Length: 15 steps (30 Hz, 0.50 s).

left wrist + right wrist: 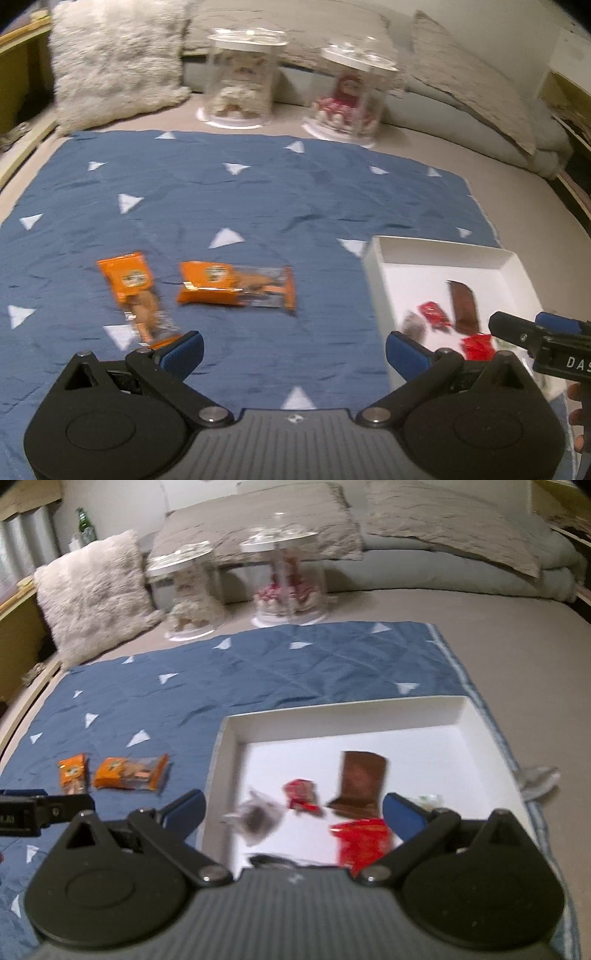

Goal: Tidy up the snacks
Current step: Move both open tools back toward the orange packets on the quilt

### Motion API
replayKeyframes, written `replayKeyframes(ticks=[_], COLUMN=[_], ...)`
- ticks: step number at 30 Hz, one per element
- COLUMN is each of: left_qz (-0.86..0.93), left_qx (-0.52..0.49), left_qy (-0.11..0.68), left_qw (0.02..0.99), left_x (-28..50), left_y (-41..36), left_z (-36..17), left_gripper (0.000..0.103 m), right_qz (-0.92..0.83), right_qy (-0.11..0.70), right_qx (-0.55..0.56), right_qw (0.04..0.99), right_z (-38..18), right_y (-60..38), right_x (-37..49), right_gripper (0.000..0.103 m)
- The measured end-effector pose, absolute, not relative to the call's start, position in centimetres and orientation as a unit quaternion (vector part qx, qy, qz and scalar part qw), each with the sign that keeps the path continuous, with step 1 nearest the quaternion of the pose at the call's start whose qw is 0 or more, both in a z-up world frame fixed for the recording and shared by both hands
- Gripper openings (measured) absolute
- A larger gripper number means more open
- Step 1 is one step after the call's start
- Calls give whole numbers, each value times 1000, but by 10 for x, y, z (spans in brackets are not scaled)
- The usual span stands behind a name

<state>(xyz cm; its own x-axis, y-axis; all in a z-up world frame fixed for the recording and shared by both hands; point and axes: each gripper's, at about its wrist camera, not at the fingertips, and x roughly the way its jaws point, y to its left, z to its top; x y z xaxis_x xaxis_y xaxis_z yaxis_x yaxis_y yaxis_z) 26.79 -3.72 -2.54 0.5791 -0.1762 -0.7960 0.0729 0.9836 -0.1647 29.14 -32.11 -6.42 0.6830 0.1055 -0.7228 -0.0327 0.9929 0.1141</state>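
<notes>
Blue quilted cloth with white triangles [258,199] lies mostly bare ahead of you, open room up to two clear plastic jars [242,79] at its far edge. Shallow white cardboard box [469,716] sits on the cloth's right part, near its hem. Inside: brown wrapper [362,779], two red packets [301,794], greyish pouch [260,814]. Two orange snack packs [236,284] lie left of the box, well apart from it. Your left gripper [293,350] hangs low over cloth, fingers spread wide, empty. Your right gripper [293,808] is over the box's near edge, spread wide, empty.
</notes>
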Motion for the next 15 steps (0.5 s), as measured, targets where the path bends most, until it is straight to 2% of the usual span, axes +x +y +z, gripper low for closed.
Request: replayKeyframes(ticks=[15], left_qz=[23], left_qx=[-91], left_qy=[462], left_qw=[882], left_x=[280], left_y=[48], left_z=[-42], left_gripper=[103], right_qz=[113], right_qy=[382], right_qx=[29], right_qw=[917], right_z=[-70], right_y=[-225], right_x=[318], right_gripper=[103])
